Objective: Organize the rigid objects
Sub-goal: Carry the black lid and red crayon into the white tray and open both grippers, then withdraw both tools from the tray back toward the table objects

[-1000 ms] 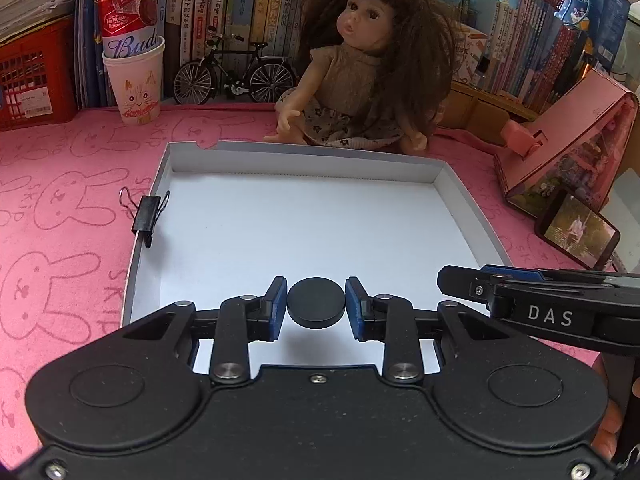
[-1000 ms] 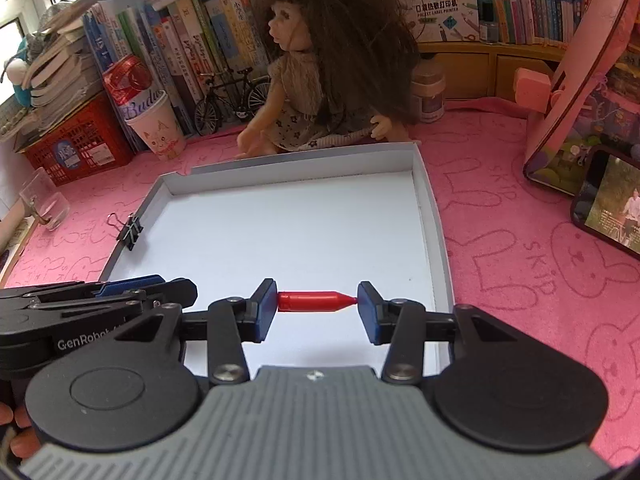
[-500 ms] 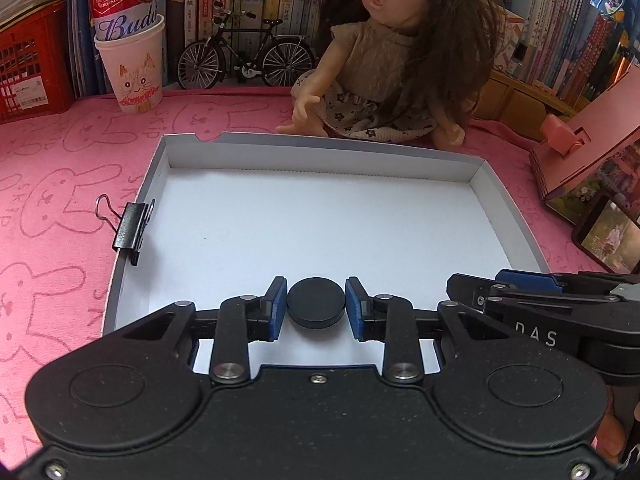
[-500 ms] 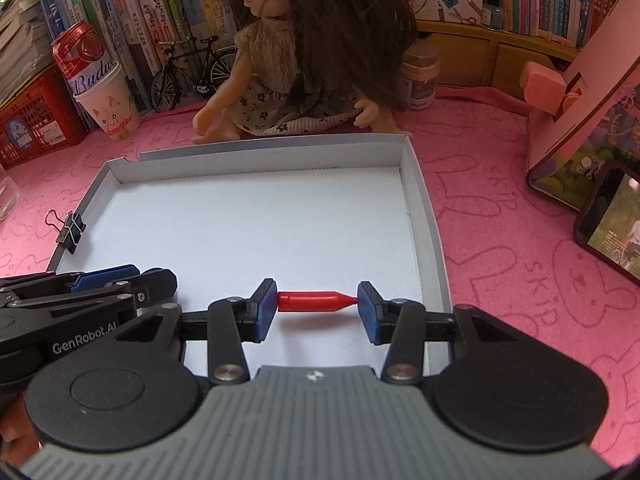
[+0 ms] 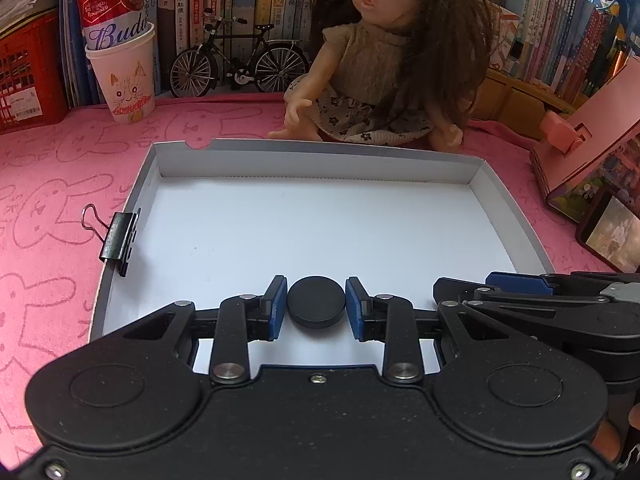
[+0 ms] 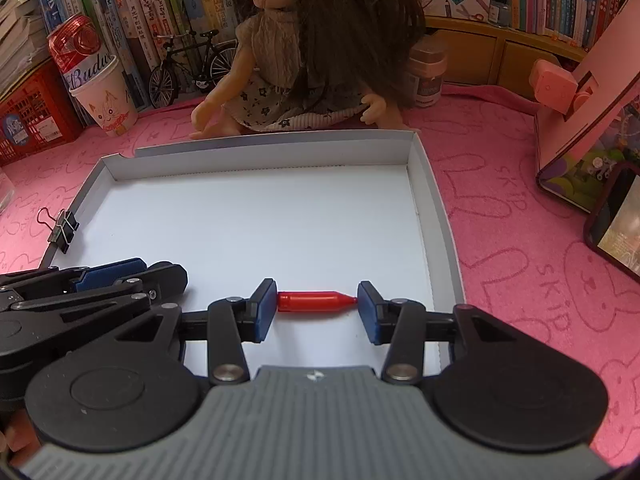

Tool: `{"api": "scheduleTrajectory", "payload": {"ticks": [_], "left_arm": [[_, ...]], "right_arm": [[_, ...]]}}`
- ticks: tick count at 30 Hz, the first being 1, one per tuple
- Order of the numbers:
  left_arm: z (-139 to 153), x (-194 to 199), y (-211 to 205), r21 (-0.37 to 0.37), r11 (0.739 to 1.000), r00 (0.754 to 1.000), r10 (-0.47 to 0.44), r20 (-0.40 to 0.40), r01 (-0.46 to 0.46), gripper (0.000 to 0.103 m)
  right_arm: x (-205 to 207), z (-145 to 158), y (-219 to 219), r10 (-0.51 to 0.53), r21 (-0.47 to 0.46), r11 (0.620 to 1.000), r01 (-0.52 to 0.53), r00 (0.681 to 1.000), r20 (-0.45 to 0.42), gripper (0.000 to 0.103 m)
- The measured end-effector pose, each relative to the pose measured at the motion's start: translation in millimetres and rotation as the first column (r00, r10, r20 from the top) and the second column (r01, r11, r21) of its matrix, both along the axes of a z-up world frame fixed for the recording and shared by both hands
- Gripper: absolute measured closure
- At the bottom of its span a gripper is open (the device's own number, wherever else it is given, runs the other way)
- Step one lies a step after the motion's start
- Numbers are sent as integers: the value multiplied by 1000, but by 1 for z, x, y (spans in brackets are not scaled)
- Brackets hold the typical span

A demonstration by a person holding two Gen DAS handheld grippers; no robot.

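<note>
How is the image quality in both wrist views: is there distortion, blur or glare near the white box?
Left wrist view: strong fisheye bending, the white box rim curves; the black disc is sharp, the corners are dark. Right wrist view: the same bending; the red cap is sharp; the box floor is bright but without harsh glare, shadows are soft.

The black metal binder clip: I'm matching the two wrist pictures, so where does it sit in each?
Left wrist view: black metal binder clip clamped on the left wall of the shallow white cardboard tray, at mid-left.
Right wrist view: same clip on that left wall, at the far left edge.
Shared landmark: the long-haired doll seated behind the tray.
</note>
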State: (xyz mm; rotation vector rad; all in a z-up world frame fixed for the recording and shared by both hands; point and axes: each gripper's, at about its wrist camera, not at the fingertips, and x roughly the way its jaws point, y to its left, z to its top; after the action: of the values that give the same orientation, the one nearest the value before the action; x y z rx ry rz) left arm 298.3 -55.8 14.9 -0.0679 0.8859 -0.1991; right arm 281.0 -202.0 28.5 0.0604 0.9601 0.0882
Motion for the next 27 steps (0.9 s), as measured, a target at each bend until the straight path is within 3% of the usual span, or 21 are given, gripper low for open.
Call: {"api": "scheduleTrajectory", "payload": {"ticks": [7, 9, 14, 18, 23, 27], "left_arm": [[1, -3, -2, 14, 1000, 1000, -10, 12, 10, 70], [3, -5, 0, 12, 1000, 1000, 4, 18, -4, 61], [14, -17, 8, -4, 1000, 998, 8, 63, -8, 54], [26, -33, 12, 6, 1000, 993, 0, 115, -1, 43], [40, -57, 23, -53, 999, 990, -3, 141, 10, 32], [49, -83, 28, -56, 998, 981, -15, 192, 26, 26]], "right_arm": [[-3, 0, -2, 0, 18, 1000, 0, 1000, 21, 40], [-5, 2, -6, -13, 32, 999, 12, 1000, 28, 39], [-16, 12, -13, -11, 63, 998, 8, 998, 61, 28], [-31, 24, -14, 5, 61, 998, -12, 995, 104, 25], [-61, 40, -17, 31, 62, 997, -42, 985, 171, 18], [-86, 49, -17, 62, 45, 996, -74, 971, 229, 16]]}}
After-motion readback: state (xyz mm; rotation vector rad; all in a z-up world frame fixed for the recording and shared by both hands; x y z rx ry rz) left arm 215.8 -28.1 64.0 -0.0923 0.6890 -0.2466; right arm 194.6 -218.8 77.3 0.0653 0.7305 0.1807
